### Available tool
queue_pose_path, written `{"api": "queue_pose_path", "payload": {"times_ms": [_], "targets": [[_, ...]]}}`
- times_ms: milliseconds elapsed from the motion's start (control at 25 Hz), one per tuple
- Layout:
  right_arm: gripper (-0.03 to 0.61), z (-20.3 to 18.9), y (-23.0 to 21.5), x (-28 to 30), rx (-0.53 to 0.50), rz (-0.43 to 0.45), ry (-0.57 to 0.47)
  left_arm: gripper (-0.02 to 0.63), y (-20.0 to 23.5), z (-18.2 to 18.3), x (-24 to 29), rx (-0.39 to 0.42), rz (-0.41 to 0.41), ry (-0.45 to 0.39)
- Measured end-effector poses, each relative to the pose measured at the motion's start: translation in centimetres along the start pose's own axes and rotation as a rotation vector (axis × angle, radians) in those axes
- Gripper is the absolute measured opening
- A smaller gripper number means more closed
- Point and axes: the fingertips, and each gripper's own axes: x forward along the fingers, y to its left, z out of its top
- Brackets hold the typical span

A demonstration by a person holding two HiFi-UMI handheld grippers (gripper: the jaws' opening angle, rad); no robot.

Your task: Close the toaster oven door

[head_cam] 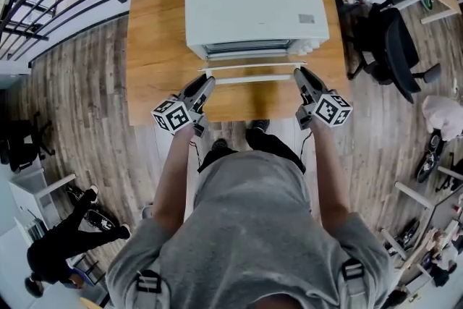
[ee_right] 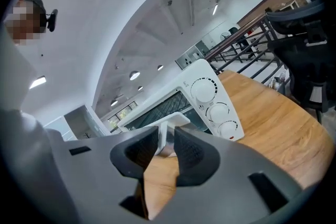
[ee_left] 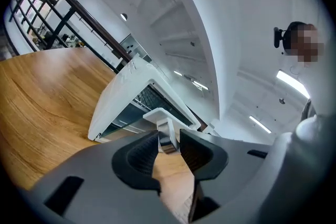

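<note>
the toaster oven [head_cam: 257,3] sits at the middle of the wooden desk [head_cam: 155,25], front face toward the person. its door [head_cam: 249,68] is hinged along the bottom edge and stands partly open, tilted out from the cavity.

grip arrangement. the left gripper [head_cam: 207,82] takes the left end of the door's handle [head_cam: 253,79]; the right gripper [head_cam: 298,73] takes the right end. in the left gripper view the fingers [ee_left: 140,150] are closed on the handle's end bracket, which fills the narrow gap between the pads. the right gripper view shows the same hold on the opposite bracket (the three knobs [ee_right: 218,111] beside it mark this as the control-panel side). neither gripper is empty.

reason for the hold. a grip at each end spreads the load, so the door should swing about its hinge without twisting. the brackets are rigid parts that the pads can enclose, unlike the flat glass.

status, as judged. the door is between open and shut, so the closing swing is not yet complete. the remaining move calls for both grippers to travel up and toward the oven together, on one arc. if one leads, the handle may slip out of the other's pads.
</note>
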Motion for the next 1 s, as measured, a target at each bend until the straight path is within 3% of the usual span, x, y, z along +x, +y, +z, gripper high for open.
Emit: {"api": "queue_pose_path", "payload": {"times_ms": [480, 1000], "targets": [[0.114, 3.3, 0.2, 2.6, 0.004, 0.057, 0.001, 0.146, 0.6, 3.6, 1.6, -0.065, 0.037, -0.114], [0.114, 5.6, 0.0, 4.8, 0.002, 0.076, 0.014, 0.147, 1.3, 6.1, 3.0, -0.082, 0.090, -0.189]]}}
